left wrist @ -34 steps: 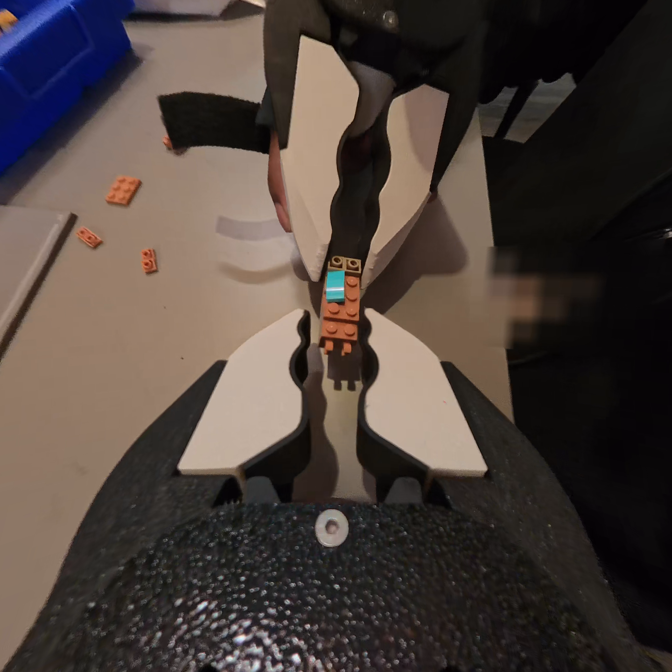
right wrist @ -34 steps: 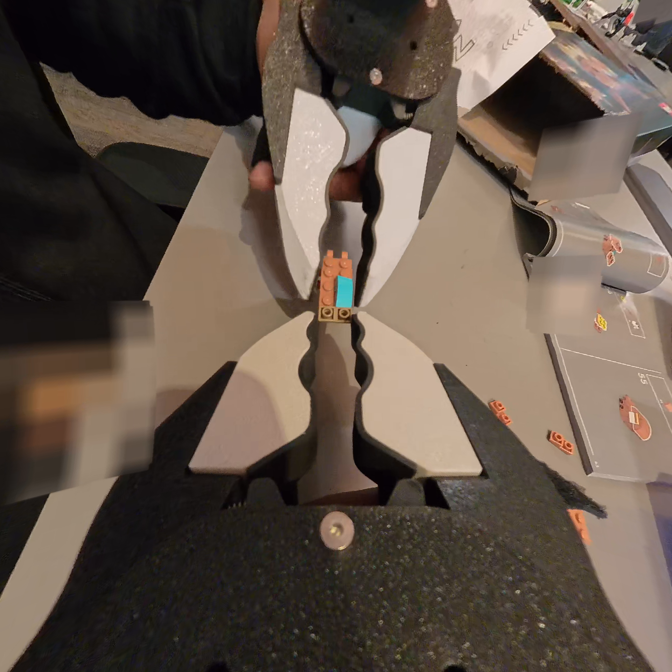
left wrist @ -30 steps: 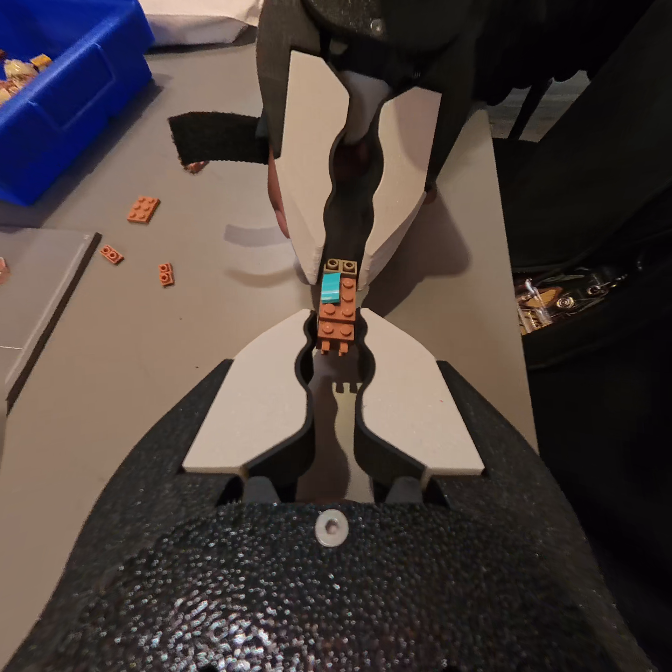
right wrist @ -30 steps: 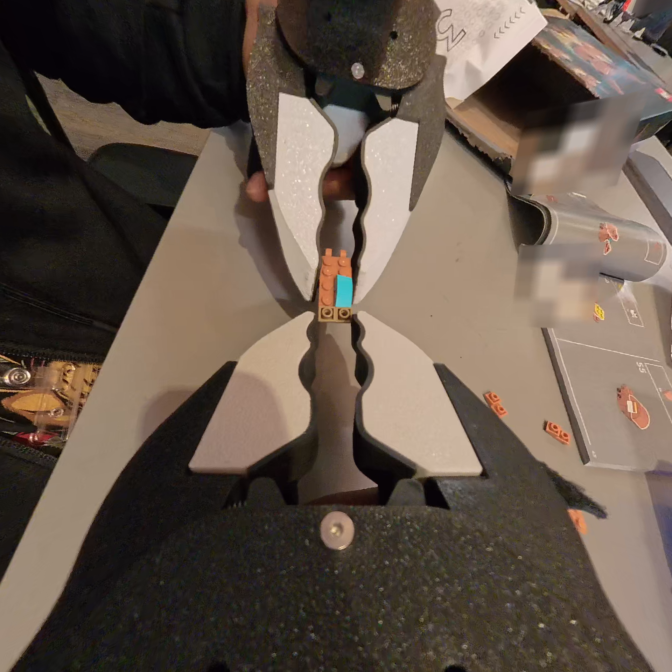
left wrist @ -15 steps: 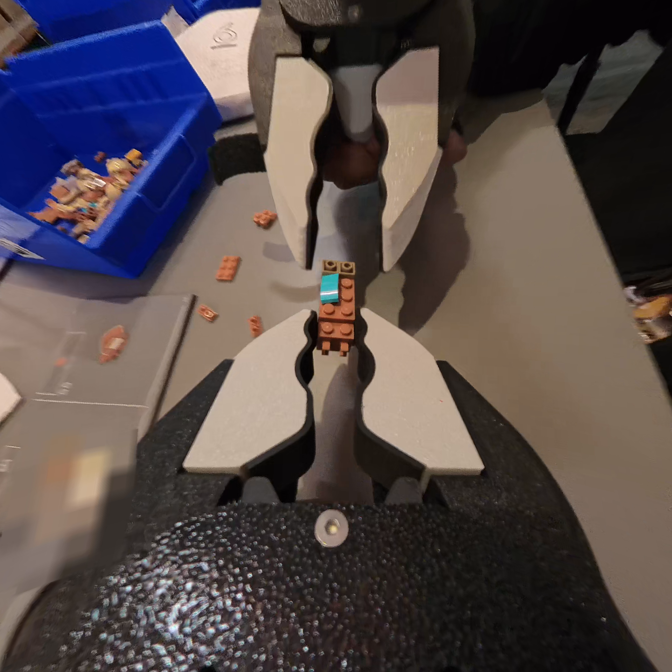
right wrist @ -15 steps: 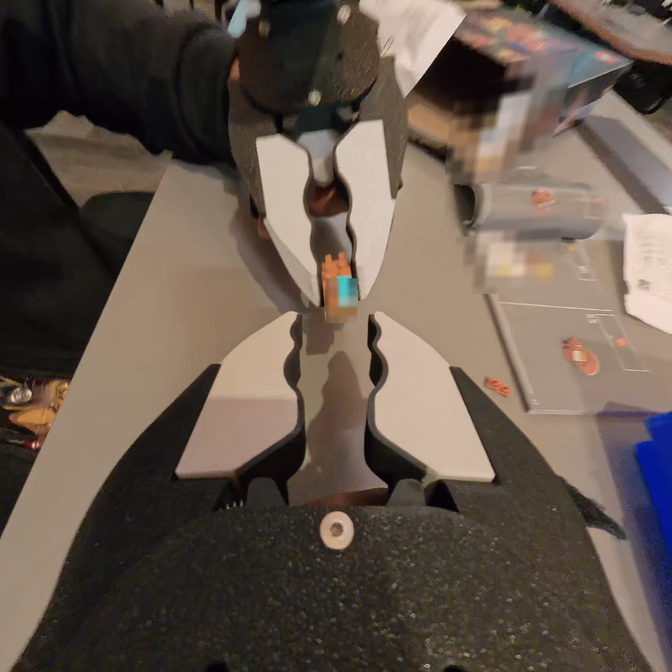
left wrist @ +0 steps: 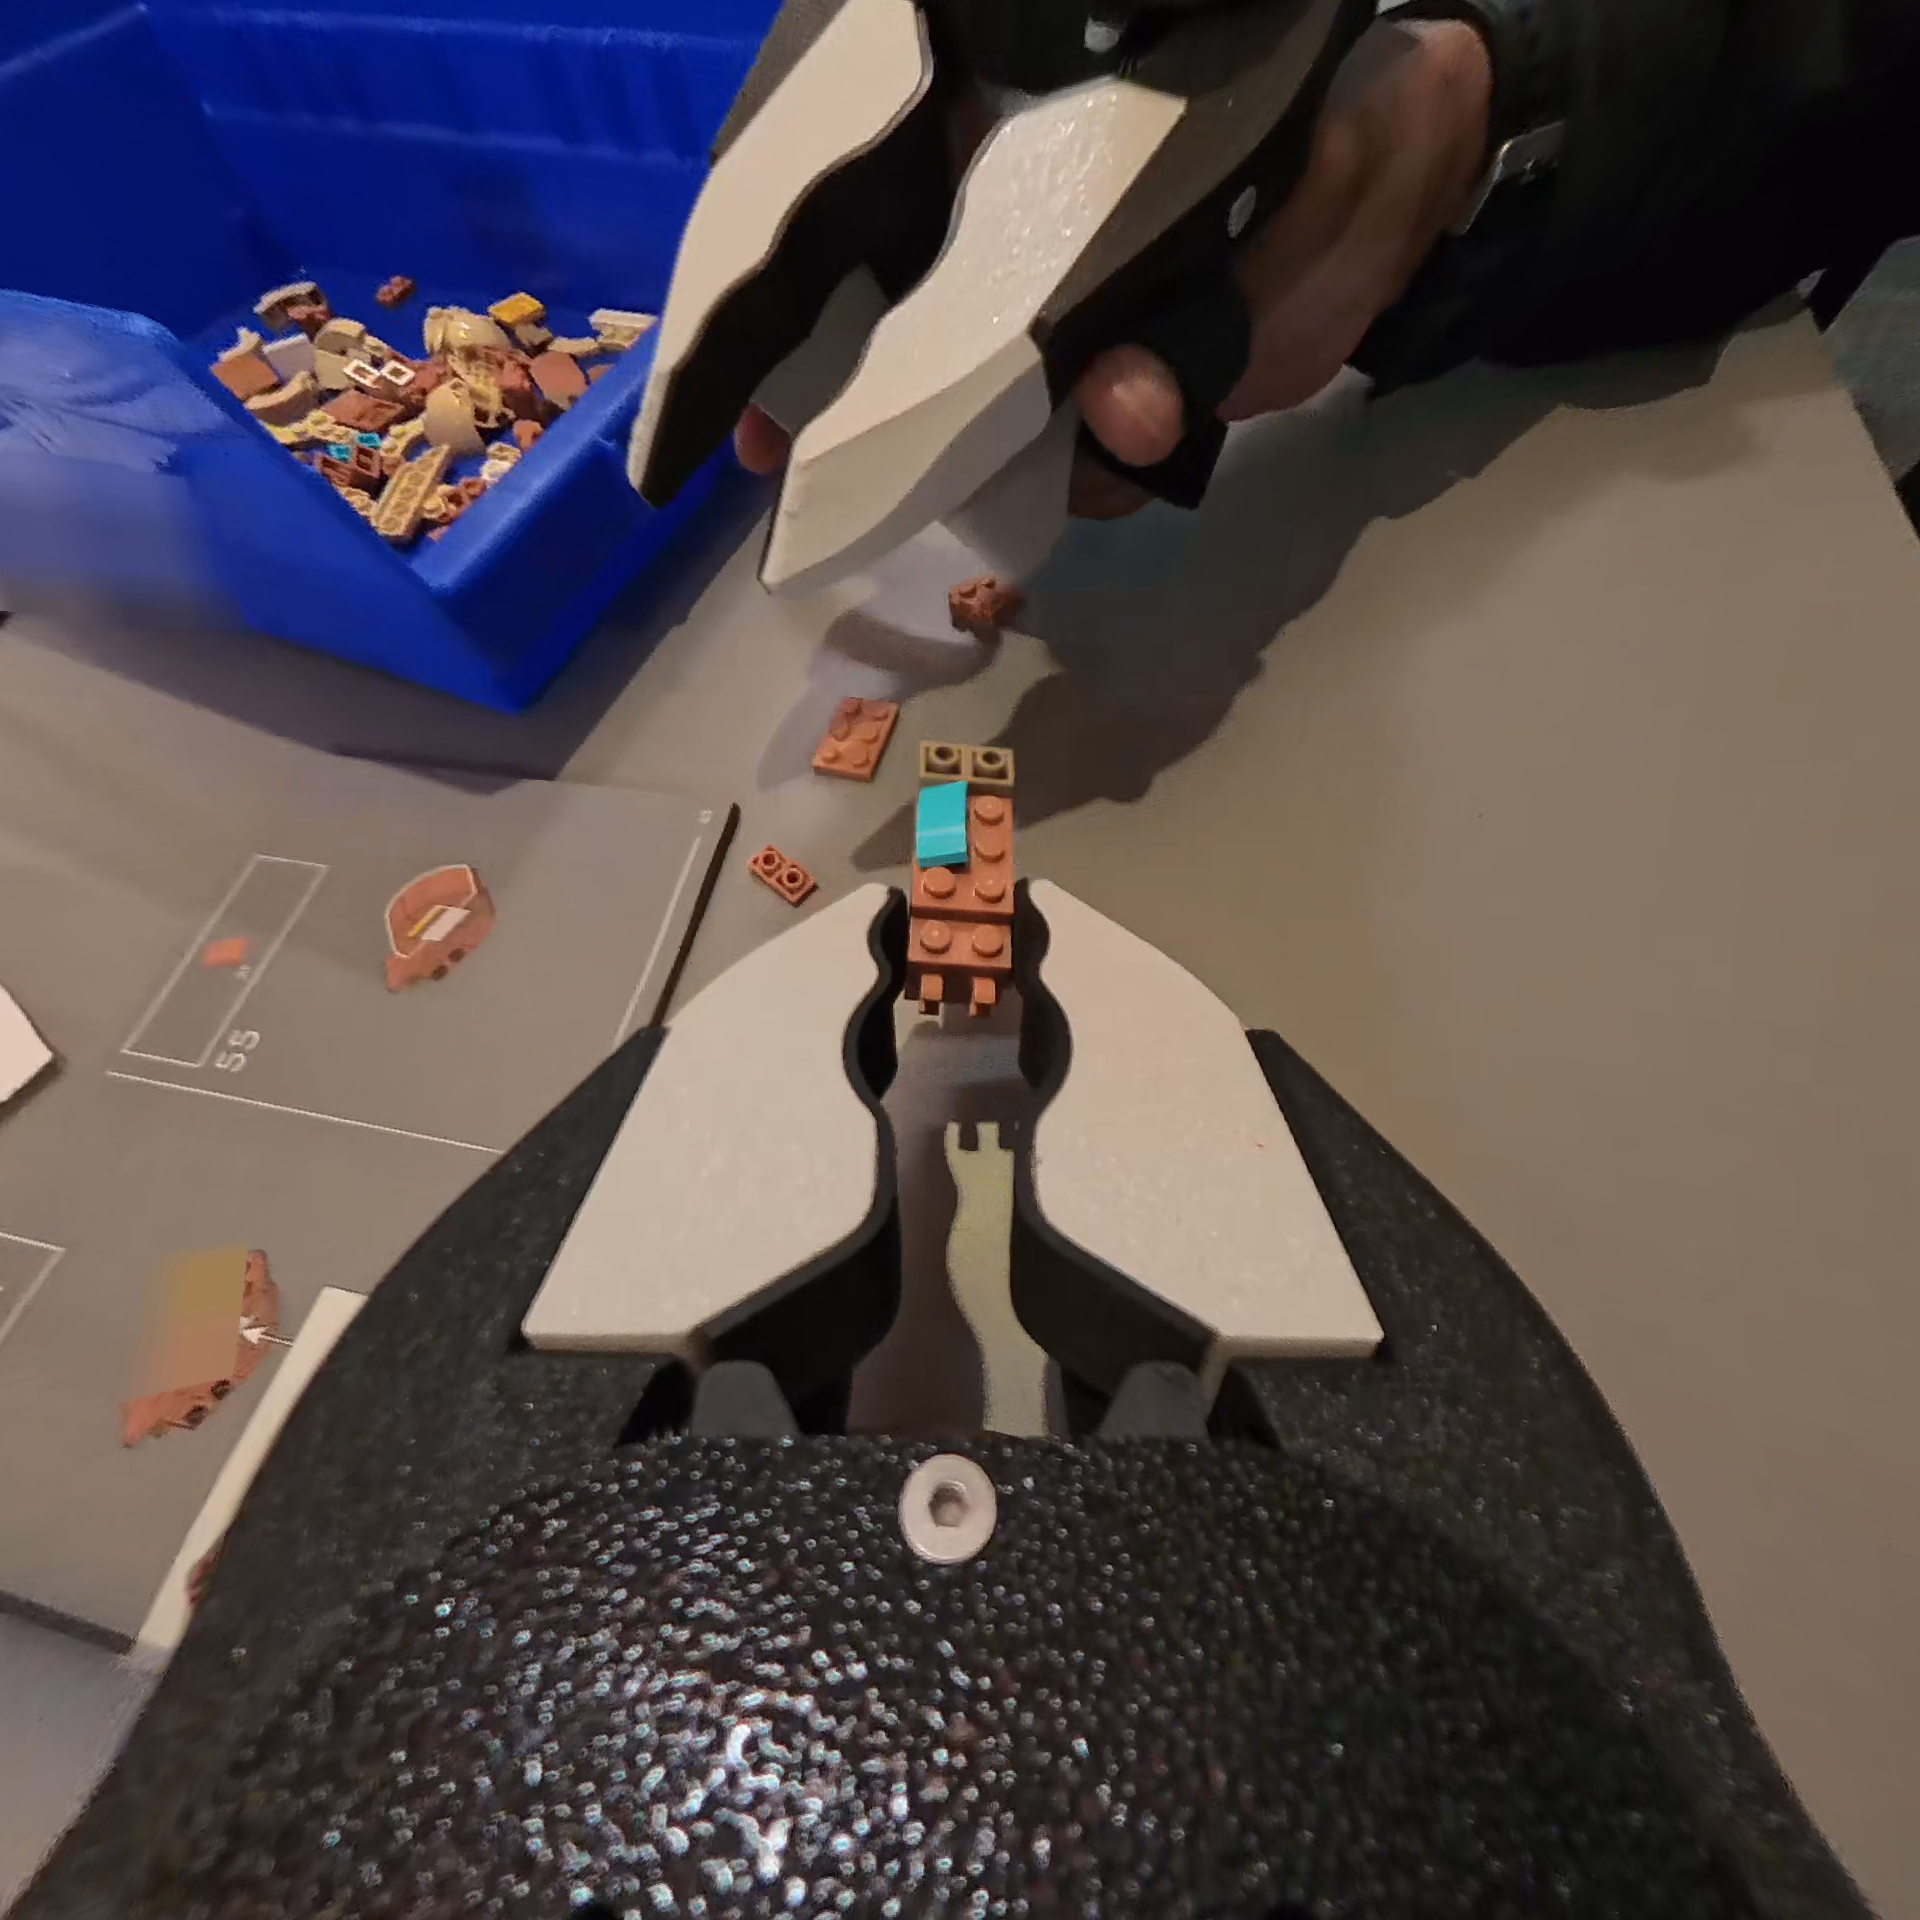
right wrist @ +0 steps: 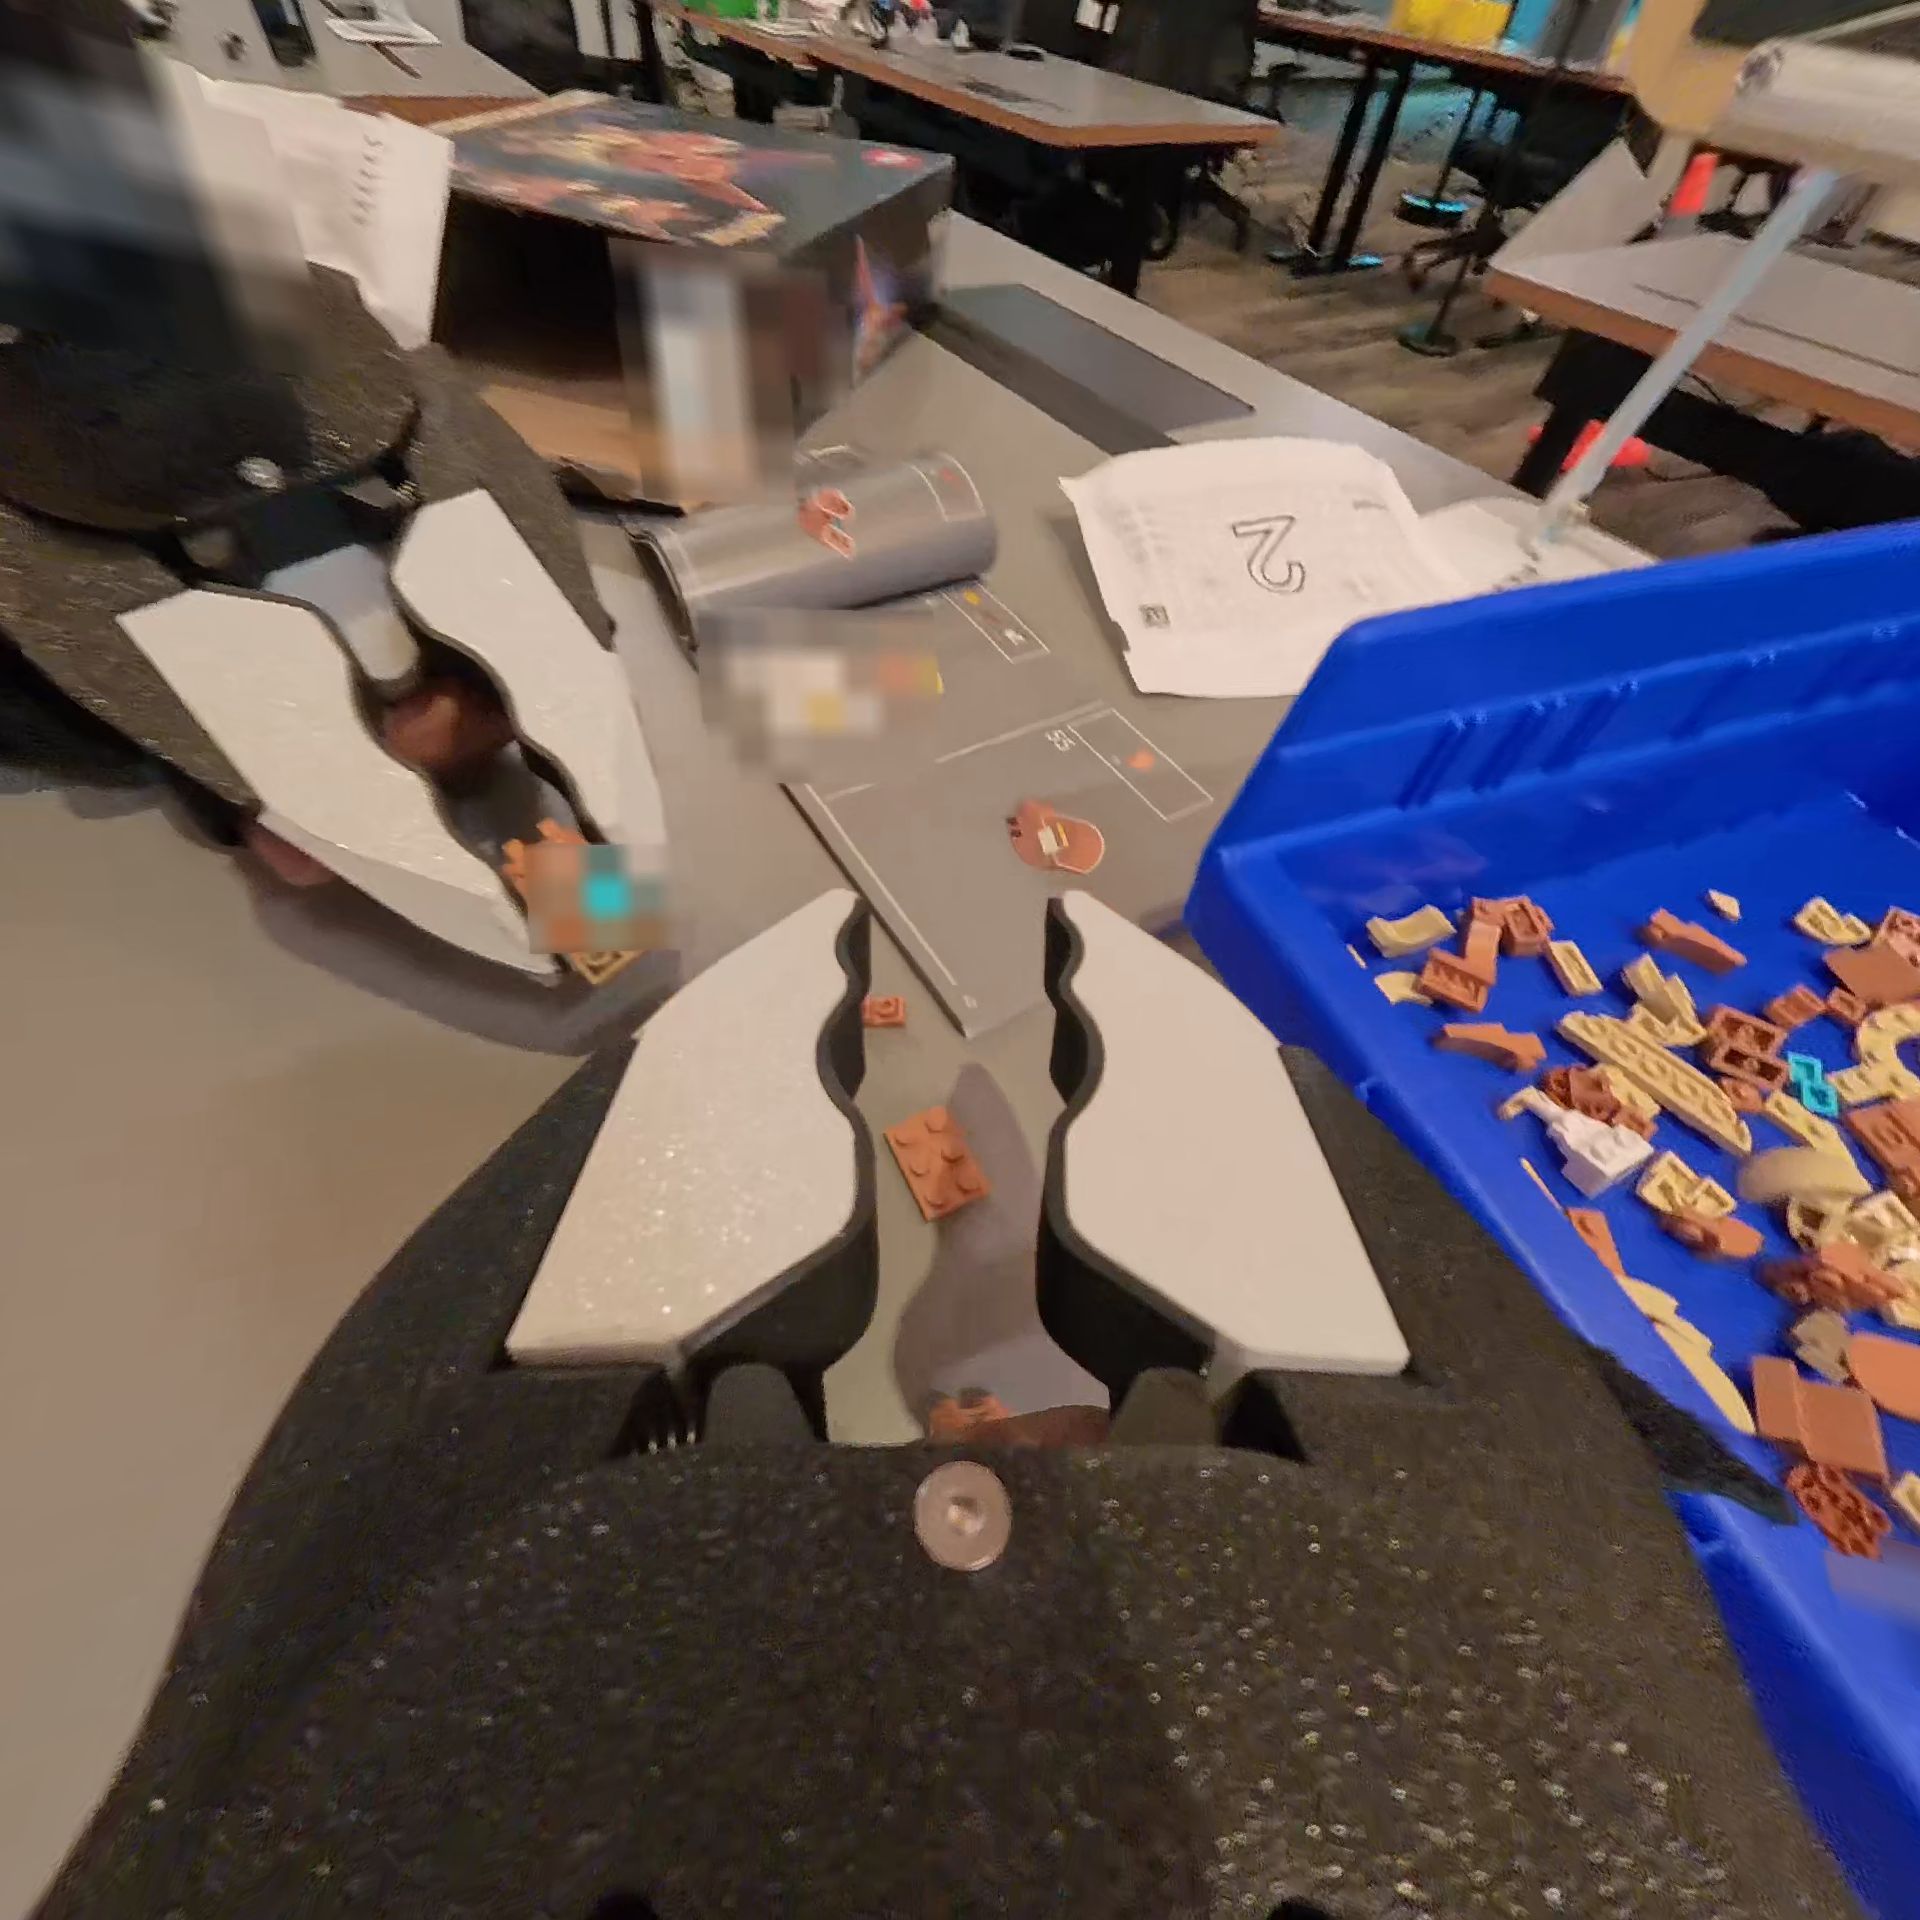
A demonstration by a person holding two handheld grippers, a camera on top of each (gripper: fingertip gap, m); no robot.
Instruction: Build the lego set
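Brick model point(left wrist: 961, 883), brown with a teal tile, sits pinched at centre frame in the left gripper point(left wrist: 961, 940), both pads pressing its sides. Right gripper point(right wrist: 956, 977), spread and bare, hovers over loose brown plates point(right wrist: 935, 1162) on the grey table point(left wrist: 1507, 831), beside a blue bin point(right wrist: 1558, 790) at right.

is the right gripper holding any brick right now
No, the right gripper is open with nothing between its fingers; the brown plate below it lies on the table.
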